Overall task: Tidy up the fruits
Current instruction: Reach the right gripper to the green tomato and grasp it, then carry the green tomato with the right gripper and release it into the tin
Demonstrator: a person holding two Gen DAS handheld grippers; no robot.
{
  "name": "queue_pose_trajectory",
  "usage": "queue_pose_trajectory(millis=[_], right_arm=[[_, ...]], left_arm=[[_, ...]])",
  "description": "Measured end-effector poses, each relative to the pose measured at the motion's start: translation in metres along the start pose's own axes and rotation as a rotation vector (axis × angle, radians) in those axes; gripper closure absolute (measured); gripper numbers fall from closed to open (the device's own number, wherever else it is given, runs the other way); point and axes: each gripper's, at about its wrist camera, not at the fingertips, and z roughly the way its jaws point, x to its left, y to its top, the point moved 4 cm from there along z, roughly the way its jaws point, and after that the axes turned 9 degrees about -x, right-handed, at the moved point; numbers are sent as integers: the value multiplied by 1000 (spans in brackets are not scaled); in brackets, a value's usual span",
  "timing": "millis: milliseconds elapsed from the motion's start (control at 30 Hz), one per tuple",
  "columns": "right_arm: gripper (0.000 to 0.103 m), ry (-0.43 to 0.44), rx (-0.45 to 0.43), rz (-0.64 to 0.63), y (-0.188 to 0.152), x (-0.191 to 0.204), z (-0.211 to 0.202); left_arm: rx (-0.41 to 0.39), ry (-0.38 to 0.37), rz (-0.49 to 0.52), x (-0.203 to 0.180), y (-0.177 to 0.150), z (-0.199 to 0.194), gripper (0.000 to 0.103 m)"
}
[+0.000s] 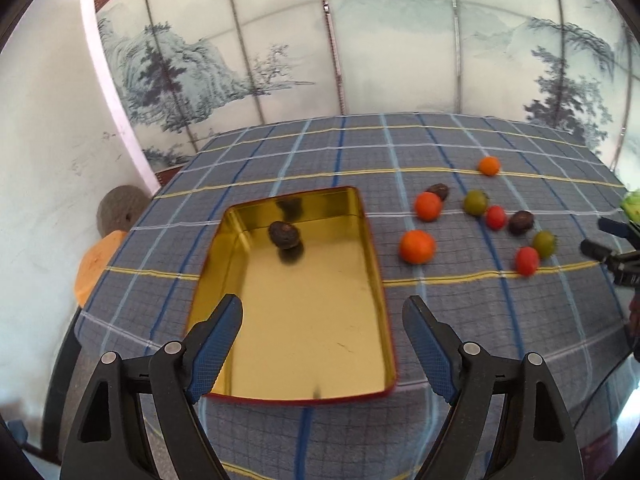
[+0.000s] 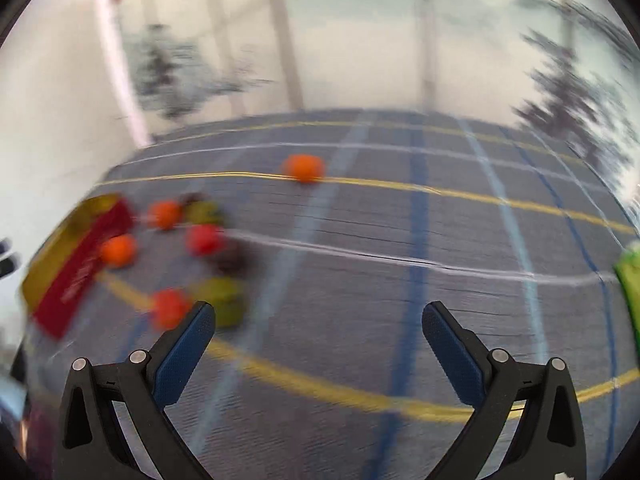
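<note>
A gold tin tray with red outer walls lies on the checked tablecloth. One dark brown fruit sits inside it near the far end. My left gripper is open and empty above the tray's near end. To the right lie several loose fruits: an orange one, a green one, a red one, a dark one. My right gripper is open and empty over bare cloth; it also shows at the right edge of the left wrist view. The right wrist view is blurred; the fruits and tray are at its left.
A green object sits at the table's right edge. A painted landscape screen stands behind the table. An orange cushion and a round grey object lie beyond the left table edge.
</note>
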Motion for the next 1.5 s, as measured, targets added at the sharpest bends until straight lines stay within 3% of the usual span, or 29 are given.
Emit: queue_pose_trajectory(millis=[100, 167, 233, 733, 867, 933, 1067, 1233, 1500], right_arm=[[11, 70, 28, -81, 0, 29, 3], [29, 84, 53, -115, 1, 38, 11], [39, 96, 64, -122, 1, 40, 13], [44, 116, 168, -179, -7, 37, 57], [66, 129, 199, -195, -10, 39, 68], [70, 134, 201, -185, -9, 38, 69], [70, 119, 195, -164, -11, 34, 61], [70, 108, 126, -128, 2, 33, 30], [70, 212, 39, -181, 40, 88, 0]], left_arm=[[1, -29, 18, -10, 0, -2, 21], [-2, -39, 25, -14, 1, -3, 21], [-10, -47, 30, -18, 2, -7, 21], [17, -75, 40, -30, 2, -3, 21], [20, -75, 44, -31, -1, -3, 21], [23, -74, 41, -31, -1, -3, 21], [25, -71, 35, -28, -3, -2, 21], [32, -66, 25, -25, -7, 0, 21], [33, -21, -14, -2, -14, -3, 21]])
